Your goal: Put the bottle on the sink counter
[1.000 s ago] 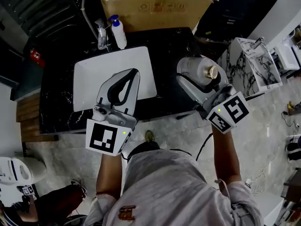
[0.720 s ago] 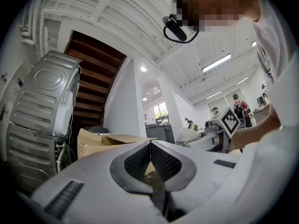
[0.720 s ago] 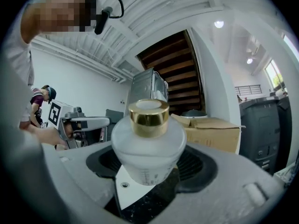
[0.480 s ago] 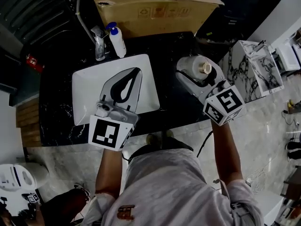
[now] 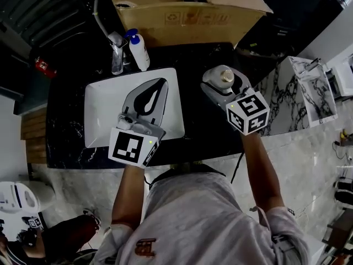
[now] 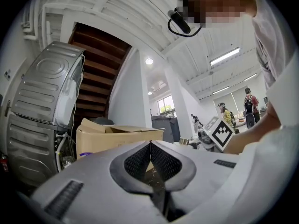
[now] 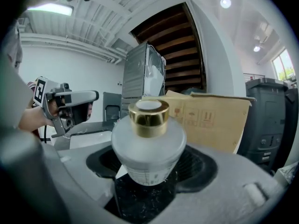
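Note:
A frosted white bottle (image 5: 225, 75) with a gold cap stands upright between the jaws of my right gripper (image 5: 219, 84), which is shut on it. It is over the black marble sink counter (image 5: 204, 127), to the right of the white basin (image 5: 102, 109). In the right gripper view the bottle (image 7: 148, 143) has black marble right under its base; whether it touches the counter I cannot tell. My left gripper (image 5: 144, 101) hovers over the basin, shut with nothing in it, its jaw tips meeting (image 6: 150, 144).
A large cardboard box (image 5: 187, 10) lies along the back of the counter. A faucet (image 5: 116, 51) and a blue-topped pump bottle (image 5: 139, 46) stand behind the basin. A marble-patterned unit (image 5: 300, 87) is to the right, past the counter's edge.
Both grippers have moved forward over the counter. The right one carried the bottle leftward and further in from the counter's edge; the left one now sits more fully over the basin.

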